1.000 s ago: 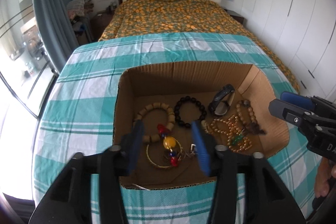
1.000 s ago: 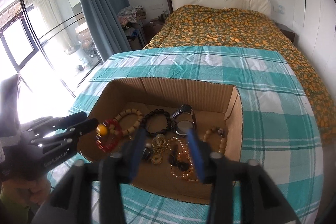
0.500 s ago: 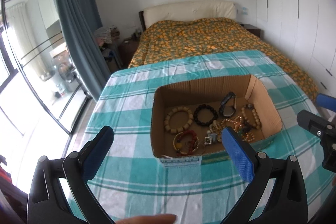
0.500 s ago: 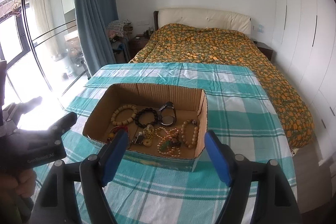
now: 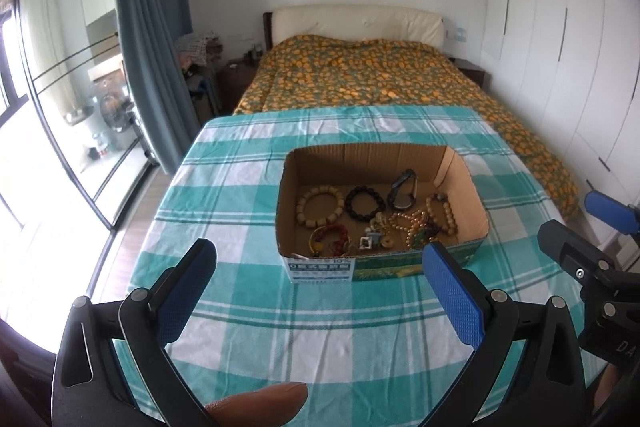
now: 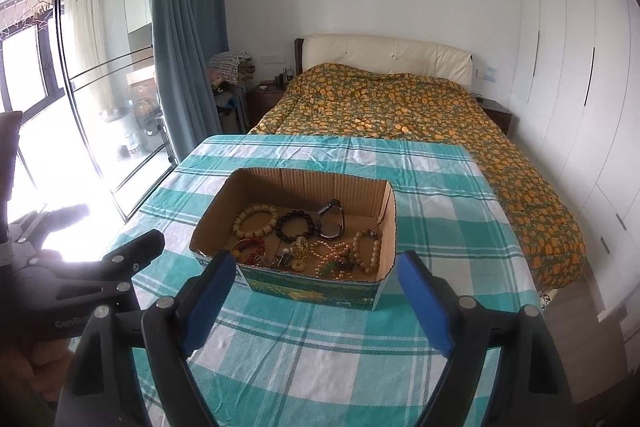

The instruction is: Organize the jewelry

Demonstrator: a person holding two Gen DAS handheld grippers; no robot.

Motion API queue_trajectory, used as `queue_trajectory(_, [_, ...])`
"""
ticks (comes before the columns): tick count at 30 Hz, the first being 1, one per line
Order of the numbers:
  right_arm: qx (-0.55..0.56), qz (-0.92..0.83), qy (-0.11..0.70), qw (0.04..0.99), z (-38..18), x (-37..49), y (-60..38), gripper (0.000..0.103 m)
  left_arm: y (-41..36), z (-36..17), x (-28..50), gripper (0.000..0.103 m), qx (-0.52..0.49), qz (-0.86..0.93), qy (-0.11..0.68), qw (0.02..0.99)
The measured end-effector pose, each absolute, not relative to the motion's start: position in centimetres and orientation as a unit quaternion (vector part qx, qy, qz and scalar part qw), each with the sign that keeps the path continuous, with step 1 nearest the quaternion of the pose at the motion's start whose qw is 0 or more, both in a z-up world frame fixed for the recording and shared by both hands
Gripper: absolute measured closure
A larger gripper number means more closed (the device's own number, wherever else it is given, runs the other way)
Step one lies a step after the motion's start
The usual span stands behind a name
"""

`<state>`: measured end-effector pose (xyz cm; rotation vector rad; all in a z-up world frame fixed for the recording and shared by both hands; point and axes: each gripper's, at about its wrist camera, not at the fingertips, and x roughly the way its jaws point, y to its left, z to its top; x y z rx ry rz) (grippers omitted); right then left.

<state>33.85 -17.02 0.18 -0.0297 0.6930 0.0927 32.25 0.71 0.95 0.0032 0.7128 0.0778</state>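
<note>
A cardboard box stands on the teal checked tablecloth. In it lie a tan bead bracelet, a black bead bracelet, a watch, a red bracelet and tangled pearl and gold pieces. My left gripper is open and empty, held back from the box's near side. My right gripper is open and empty, also short of the box.
The table has cloth all round the box. Behind it is a bed with an orange patterned cover. A glass door and blue curtain are at left, white wardrobes at right.
Both grippers have pulled back and up from inside the box, and their jaws have opened wide. The red bracelet now lies in the box's near left part.
</note>
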Motion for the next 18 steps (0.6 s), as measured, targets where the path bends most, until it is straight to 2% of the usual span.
queue_trajectory(18, [-0.019,0.053,0.336,0.94,1.2,32.6,-16.6,0.018,1.3,2.4,31.1,0.0,-0.002,0.054,0.342,0.938])
